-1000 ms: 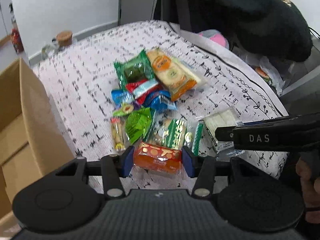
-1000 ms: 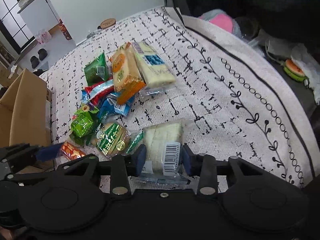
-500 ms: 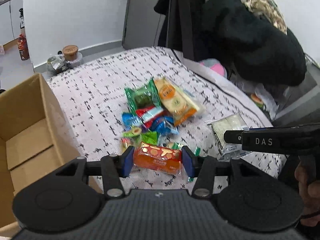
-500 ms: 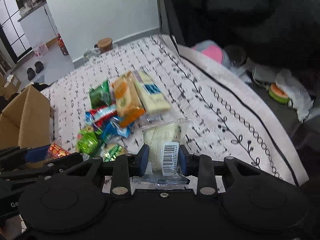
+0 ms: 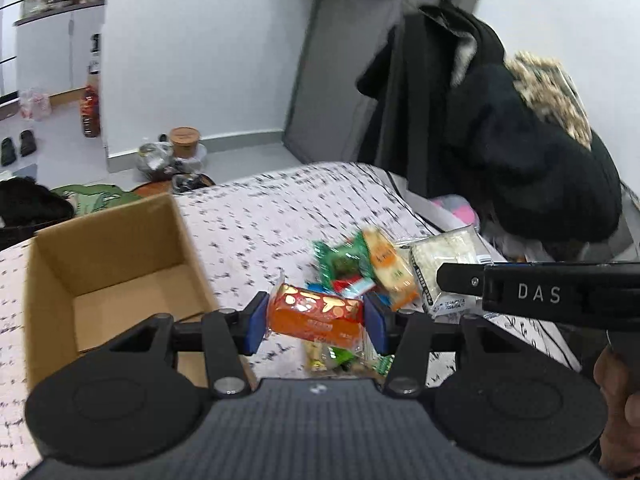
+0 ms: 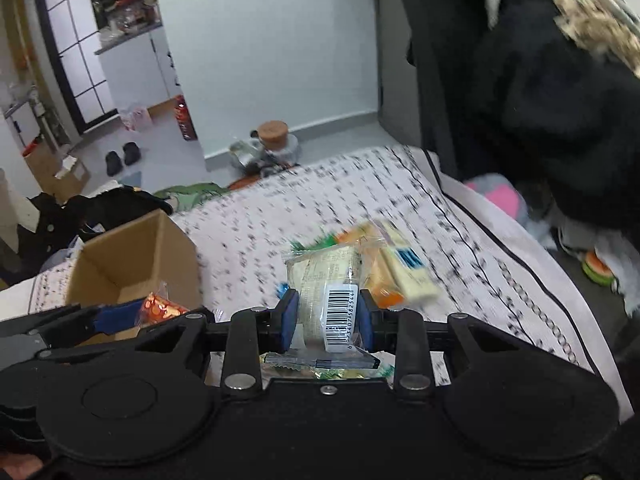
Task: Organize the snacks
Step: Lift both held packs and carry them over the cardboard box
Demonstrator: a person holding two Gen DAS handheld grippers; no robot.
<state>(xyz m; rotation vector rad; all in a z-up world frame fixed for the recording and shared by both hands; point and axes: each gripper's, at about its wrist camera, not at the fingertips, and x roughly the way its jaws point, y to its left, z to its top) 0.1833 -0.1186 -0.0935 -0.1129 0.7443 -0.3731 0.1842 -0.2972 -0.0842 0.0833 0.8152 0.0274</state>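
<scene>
My left gripper is shut on an orange snack packet, held in the air just right of an open cardboard box. The packet also shows in the right wrist view. My right gripper is shut on a clear pack of pale crackers with a barcode label; this pack also shows in the left wrist view. Both are lifted above a pile of snack packets on the patterned cloth.
The box stands on the cloth at the left and looks empty inside. Dark coats hang at the right. A jar with a cork lid and clutter sit on the floor beyond the far edge.
Both grippers have risen from the pile with their packs and tilted up. The left gripper has moved left toward the box, which now shows its inside.
</scene>
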